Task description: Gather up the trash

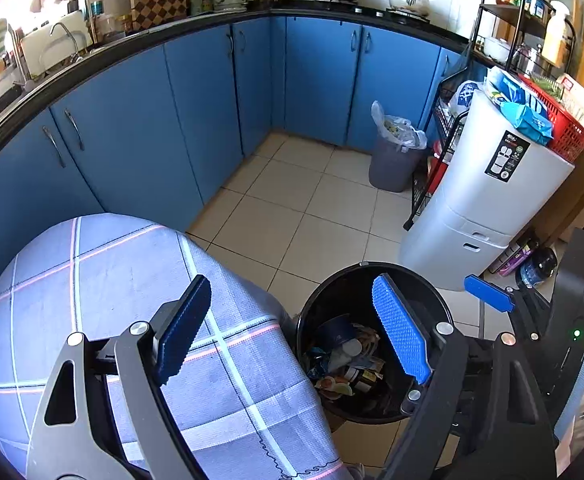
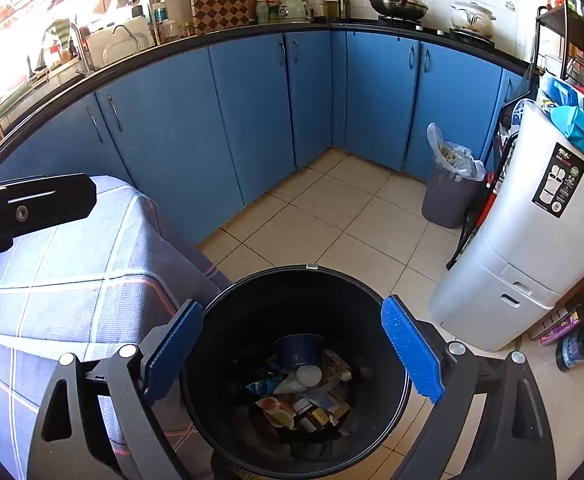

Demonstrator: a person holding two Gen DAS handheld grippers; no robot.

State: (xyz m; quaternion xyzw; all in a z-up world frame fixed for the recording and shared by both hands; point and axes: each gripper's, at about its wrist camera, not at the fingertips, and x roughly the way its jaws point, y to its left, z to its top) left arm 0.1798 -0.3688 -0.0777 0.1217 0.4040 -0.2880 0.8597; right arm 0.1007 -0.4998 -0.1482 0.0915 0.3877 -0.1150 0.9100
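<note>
A table under a grey-blue checked cloth (image 1: 104,280) is seen at left, backed by blue cabinets (image 1: 196,92). The left gripper (image 1: 292,332) is held wide open, empty. On the beige tiled floor (image 2: 332,216), mixed trash (image 2: 304,392) lies in the round black bin (image 2: 228,320), over which the right gripper (image 2: 292,356) is spread, empty.

- Black round trash bin (image 2: 228,320): upright on the tiled floor, just beside the checked-cloth table, uncovered.
- Trash (image 2: 304,384): crumpled wrappers, a blue cup, and small cartons heaped at its bottom.
</note>
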